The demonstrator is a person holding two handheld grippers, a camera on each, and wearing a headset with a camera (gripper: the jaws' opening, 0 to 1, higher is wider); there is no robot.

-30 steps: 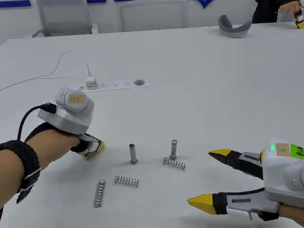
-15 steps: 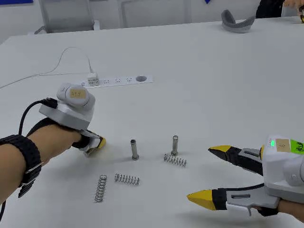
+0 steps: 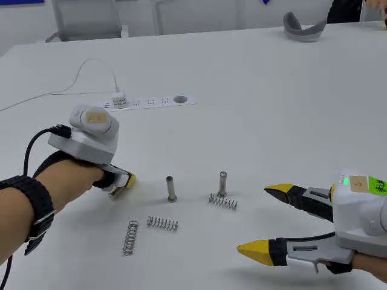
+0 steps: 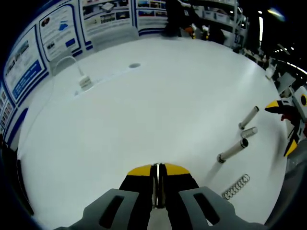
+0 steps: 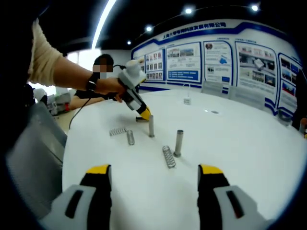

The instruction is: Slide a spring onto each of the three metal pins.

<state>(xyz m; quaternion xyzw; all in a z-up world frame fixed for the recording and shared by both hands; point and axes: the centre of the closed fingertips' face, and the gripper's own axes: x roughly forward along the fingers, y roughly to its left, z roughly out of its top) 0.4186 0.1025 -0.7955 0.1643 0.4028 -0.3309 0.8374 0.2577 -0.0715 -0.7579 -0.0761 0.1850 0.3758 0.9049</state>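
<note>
Yellow on white
Left gripper (image 3: 124, 183) and right gripper (image 3: 255, 219): white, with yellow-tipped black jaws. Ahead of the right one: silver springs (image 3: 162, 223), every pin (image 3: 171, 189) grey, table (image 3: 254, 109) white.

We note whole head view drifted: things on table (image 3: 254, 109) sit slightly higher in frame than one second ago. That is camera move, not things. Left tool (image 3: 127, 179), clamped on third pin (image 3: 114, 193), crept a touch rightward toward nearer standing pin (image 3: 171, 188); gap slightly narrower. Right tool (image 3: 252, 217) edged a hair leftward toward other standing pin (image 3: 222, 183) and spring (image 3: 222, 201) at its foot.
</note>
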